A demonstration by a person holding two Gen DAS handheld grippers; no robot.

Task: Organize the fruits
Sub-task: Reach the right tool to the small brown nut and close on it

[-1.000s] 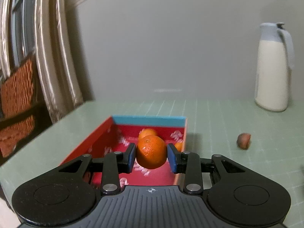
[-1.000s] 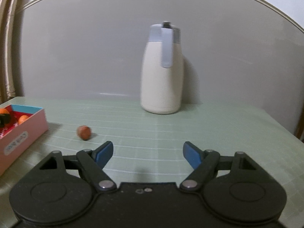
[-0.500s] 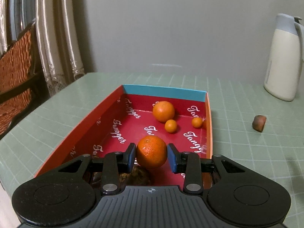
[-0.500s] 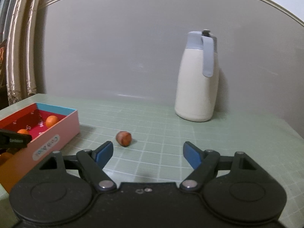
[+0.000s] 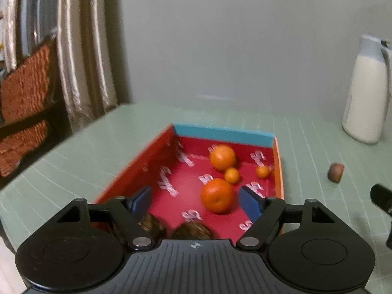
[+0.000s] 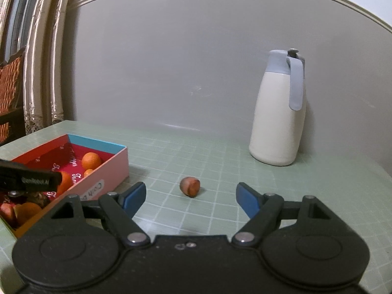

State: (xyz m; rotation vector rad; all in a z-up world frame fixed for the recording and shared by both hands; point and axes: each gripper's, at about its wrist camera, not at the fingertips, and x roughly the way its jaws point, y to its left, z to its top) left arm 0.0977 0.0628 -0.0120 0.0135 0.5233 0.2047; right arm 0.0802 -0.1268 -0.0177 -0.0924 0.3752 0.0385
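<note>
Left gripper (image 5: pixel 194 198) opening (pads apart); right gripper (image 6: pixel 191 197) wide.

Over the red box (image 5: pixel 156 152), our left gripper (image 5: pixel 196 199) is opening its jaws; the orange (image 5: pixel 217 195) sits between the pads, touching neither, near three smaller oranges (image 5: pixel 222 157).

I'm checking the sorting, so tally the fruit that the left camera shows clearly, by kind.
Large oranges: 2
Small oranges: 2
Dark brown fruits in the box: 2
Brown fruit on the table: 1
Total: 7
</note>
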